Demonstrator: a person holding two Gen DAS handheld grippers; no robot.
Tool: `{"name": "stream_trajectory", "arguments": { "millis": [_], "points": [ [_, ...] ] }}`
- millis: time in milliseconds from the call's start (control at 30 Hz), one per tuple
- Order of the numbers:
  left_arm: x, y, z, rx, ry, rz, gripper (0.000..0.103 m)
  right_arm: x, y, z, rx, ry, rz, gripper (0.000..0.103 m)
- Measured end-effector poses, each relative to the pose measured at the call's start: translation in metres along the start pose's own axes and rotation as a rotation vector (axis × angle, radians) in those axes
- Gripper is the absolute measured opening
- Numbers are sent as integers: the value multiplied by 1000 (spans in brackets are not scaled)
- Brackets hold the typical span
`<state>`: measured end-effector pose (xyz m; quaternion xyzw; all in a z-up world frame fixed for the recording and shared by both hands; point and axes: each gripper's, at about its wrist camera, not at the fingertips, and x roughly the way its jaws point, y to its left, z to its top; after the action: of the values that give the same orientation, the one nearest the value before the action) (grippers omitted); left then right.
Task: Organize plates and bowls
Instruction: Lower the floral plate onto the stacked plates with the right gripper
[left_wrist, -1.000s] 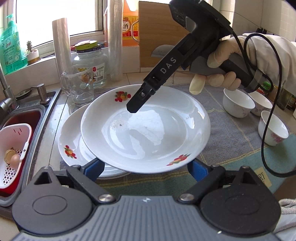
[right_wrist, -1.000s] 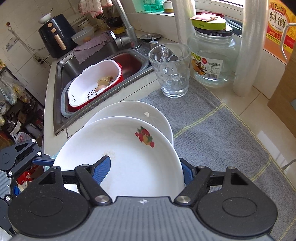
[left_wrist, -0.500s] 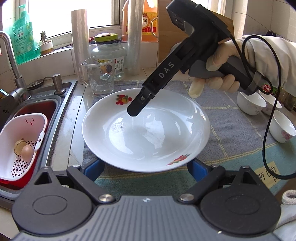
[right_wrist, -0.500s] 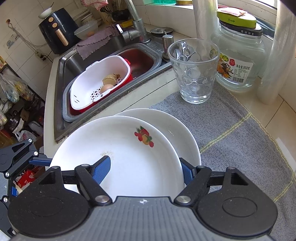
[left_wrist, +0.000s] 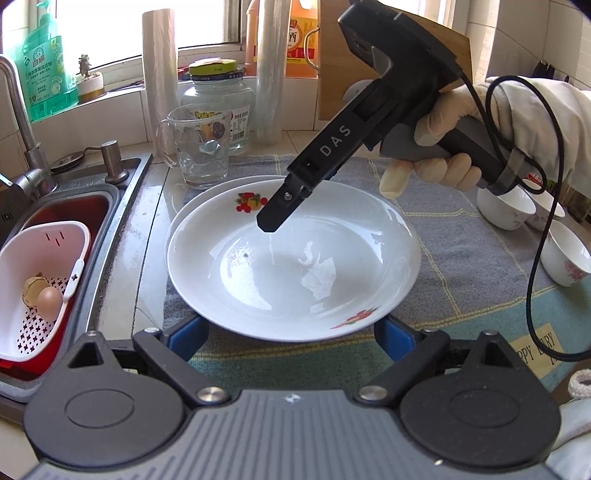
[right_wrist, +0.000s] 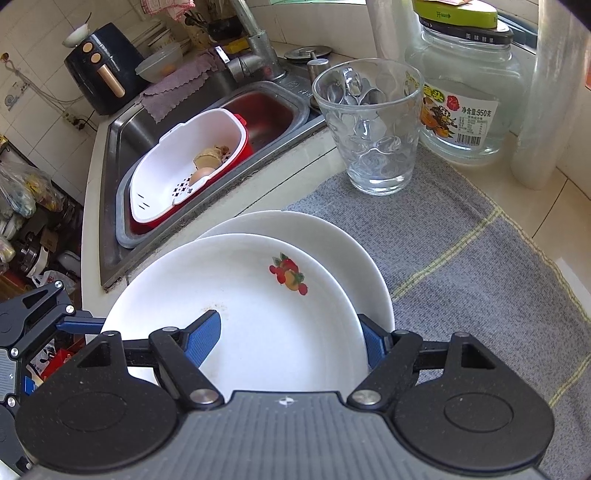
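Half done at best: top plate (left_wrist: 295, 277) almost seated on lower plate (right_wrist: 332, 236) beside sink (right_wrist: 110, 147), right gripper (right_wrist: 288, 332) clamping it, left gripper (left_wrist: 288, 332) open underneath, bowls (left_wrist: 506, 206) unstacked.

A glass mug (right_wrist: 369, 129) stands on the grey cloth (right_wrist: 461, 258), beside a big glass jar (right_wrist: 469, 92) with a green lid. In the sink (left_wrist: 74, 199), a white colander (left_wrist: 37, 288) holds an egg (left_wrist: 48, 300) and probably a piece of ginger (right_wrist: 210, 155).
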<state>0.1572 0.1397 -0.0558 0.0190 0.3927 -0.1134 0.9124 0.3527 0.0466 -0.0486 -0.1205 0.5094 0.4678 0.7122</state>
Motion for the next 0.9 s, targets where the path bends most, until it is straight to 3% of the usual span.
{"name": "stream_trajectory", "arguments": {
  "millis": [900],
  "points": [
    [15, 9, 4, -19, 12, 31, 95, -23, -3, -6, -1, -20, -5, 83]
  ]
}}
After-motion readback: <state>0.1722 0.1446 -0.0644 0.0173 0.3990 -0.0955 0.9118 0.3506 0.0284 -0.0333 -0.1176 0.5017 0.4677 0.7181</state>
